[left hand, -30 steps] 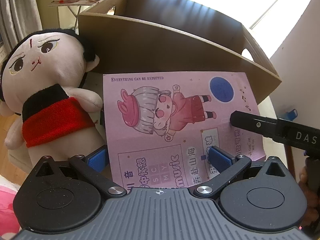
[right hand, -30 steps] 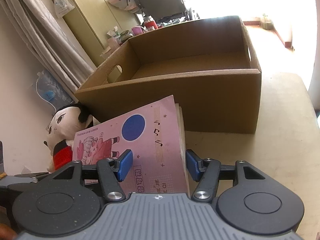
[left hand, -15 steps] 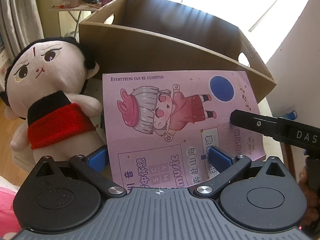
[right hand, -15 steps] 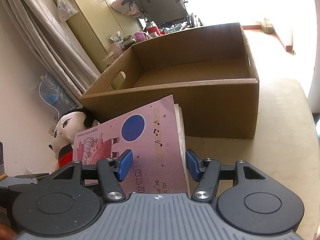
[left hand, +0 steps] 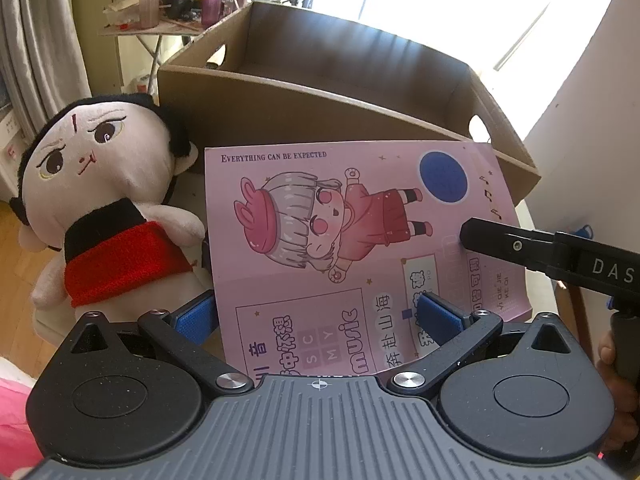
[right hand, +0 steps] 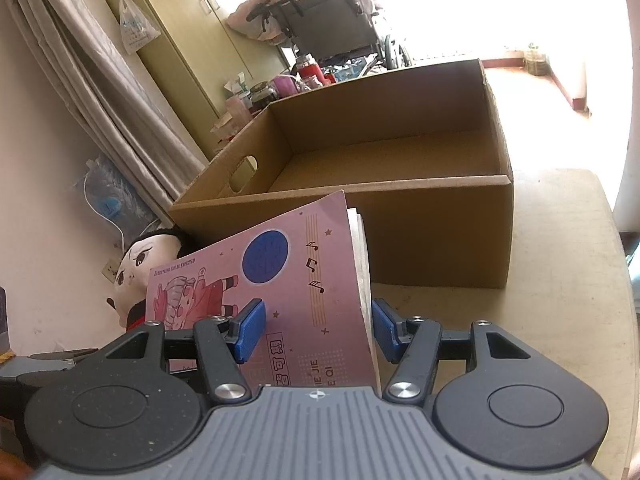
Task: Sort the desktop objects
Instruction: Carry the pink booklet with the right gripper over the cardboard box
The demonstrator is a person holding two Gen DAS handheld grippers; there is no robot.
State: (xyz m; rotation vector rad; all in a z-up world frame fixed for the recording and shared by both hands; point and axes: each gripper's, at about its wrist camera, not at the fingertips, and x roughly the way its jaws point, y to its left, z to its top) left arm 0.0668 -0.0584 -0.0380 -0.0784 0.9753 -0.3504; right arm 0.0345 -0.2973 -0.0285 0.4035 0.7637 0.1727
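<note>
Left wrist: pink cartoon-girl notebook (left hand: pixel 344 240).

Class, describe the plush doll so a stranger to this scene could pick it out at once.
Find the big open cardboard box on the table. At its near-left corner, beside the pink notebook, sits the plush doll. It is the only soft toy: pale round face, black hair, black-and-red outfit.

grey curtain (left hand: pixel 38 40), wheelchair (right hand: pixel 328 12), hanging plastic bag (right hand: pixel 136 26)
</note>
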